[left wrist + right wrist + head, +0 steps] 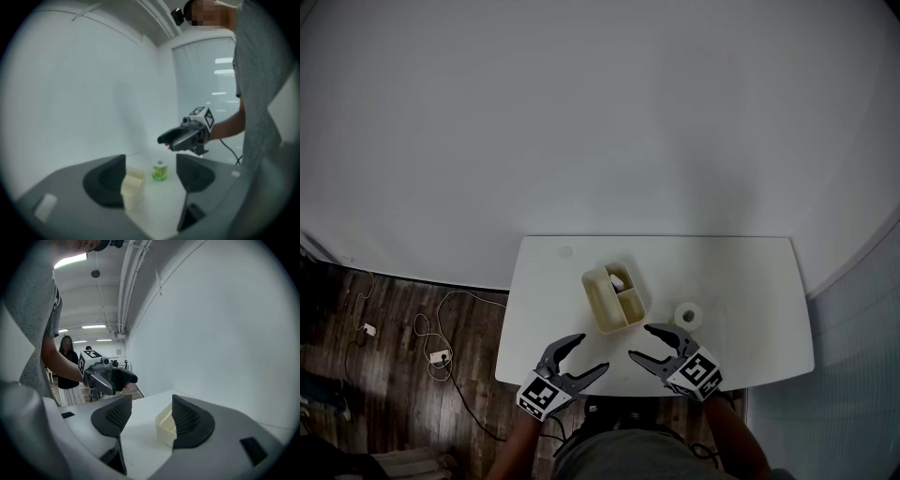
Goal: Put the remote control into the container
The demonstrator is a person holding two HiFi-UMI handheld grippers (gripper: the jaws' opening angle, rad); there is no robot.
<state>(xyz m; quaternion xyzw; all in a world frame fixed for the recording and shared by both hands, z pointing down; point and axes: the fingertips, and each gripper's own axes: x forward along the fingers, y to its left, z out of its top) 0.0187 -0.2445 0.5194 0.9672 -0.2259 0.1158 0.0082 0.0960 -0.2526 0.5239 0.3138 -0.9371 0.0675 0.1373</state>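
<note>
No remote control lies loose on the worktop [741,281]; a pale thing [619,278] in the far compartment of the container [602,309] may be it, but it is too small to tell. In the head view the container, long axis about 11 to 5 o'clock, sits at 1 o'clock from the left claw [592,353] and 11 o'clock from the right claw [639,341], about equally near both. Both claws gape wide, holding and touching nothing.
</note>
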